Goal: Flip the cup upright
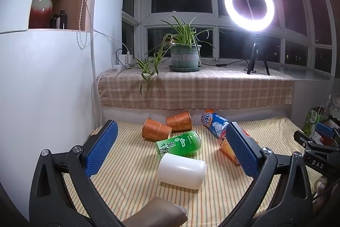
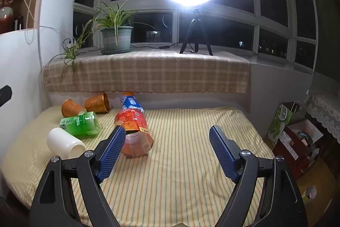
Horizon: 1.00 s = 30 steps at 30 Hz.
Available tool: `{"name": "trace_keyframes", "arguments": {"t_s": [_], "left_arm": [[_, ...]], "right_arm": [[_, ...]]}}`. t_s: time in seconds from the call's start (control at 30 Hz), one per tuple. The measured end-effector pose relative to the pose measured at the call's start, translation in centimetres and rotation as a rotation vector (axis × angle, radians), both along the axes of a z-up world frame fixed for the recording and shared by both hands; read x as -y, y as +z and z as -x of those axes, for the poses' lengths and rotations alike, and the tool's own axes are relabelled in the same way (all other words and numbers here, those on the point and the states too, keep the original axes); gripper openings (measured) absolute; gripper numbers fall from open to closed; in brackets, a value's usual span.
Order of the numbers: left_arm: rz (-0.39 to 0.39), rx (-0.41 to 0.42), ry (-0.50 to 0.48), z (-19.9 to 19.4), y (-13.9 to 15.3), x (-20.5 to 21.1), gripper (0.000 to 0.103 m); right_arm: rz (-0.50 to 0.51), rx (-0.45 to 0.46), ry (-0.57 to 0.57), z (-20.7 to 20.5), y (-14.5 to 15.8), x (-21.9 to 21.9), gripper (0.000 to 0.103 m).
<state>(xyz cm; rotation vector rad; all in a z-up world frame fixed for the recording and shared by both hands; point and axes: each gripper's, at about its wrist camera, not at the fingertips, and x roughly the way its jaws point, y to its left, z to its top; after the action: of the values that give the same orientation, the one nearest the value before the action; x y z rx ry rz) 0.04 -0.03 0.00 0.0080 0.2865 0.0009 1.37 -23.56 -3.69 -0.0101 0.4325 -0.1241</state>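
Through the left wrist camera, the left gripper [image 1: 170, 148] is hovering with its fingers spread wide and holding nothing, lined up on the white cup [image 1: 181, 170] that is lying on its side just in front of the green bottle [image 1: 179, 145]. Through the right wrist camera, the right gripper [image 2: 166, 149] is also waiting released, well right of the white cup [image 2: 64, 143]; the approach seems to be under way, and next calls for closing around the cup's body and tipping it onto its base.

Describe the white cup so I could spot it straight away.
Below the window ledge with the potted plant is a striped cloth strewn with tipped-over containers. The white cup lies on its side nearest the camera, touching the green bottle. It alone is plain white, with no label.
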Motion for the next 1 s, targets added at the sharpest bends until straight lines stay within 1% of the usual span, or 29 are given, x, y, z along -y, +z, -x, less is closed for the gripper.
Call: {"name": "trace_keyframes", "arguments": {"t_s": [0.07,0.1,0.23,0.37,0.57,1.0], "left_arm": [[0.002,-0.004,0.0,-0.1,0.0,0.0,0.103],[0.006,0.015,0.0,0.0,0.0,0.0,0.103],[0.007,0.01,-0.001,0.0,0.0,0.0,0.103],[0.012,0.02,0.003,0.6,0.5,-0.8,0.103],[0.017,0.017,0.008,0.7,0.0,-1.7,0.103],[0.017,0.011,0.017,0.2,-0.2,-1.6,0.103]], "right_arm": [[-0.004,0.001,0.001,0.0,0.1,0.0,0.081],[-0.003,-0.001,0.001,0.0,0.1,0.0,0.081],[-0.003,0.002,0.001,0.0,0.2,-0.1,0.081],[0.0,0.002,0.002,-0.1,0.1,-0.2,0.081],[0.002,0.003,0.002,-0.1,0.2,-0.5,0.081],[0.001,0.002,0.002,-0.2,0.1,-0.4,0.081]]}}
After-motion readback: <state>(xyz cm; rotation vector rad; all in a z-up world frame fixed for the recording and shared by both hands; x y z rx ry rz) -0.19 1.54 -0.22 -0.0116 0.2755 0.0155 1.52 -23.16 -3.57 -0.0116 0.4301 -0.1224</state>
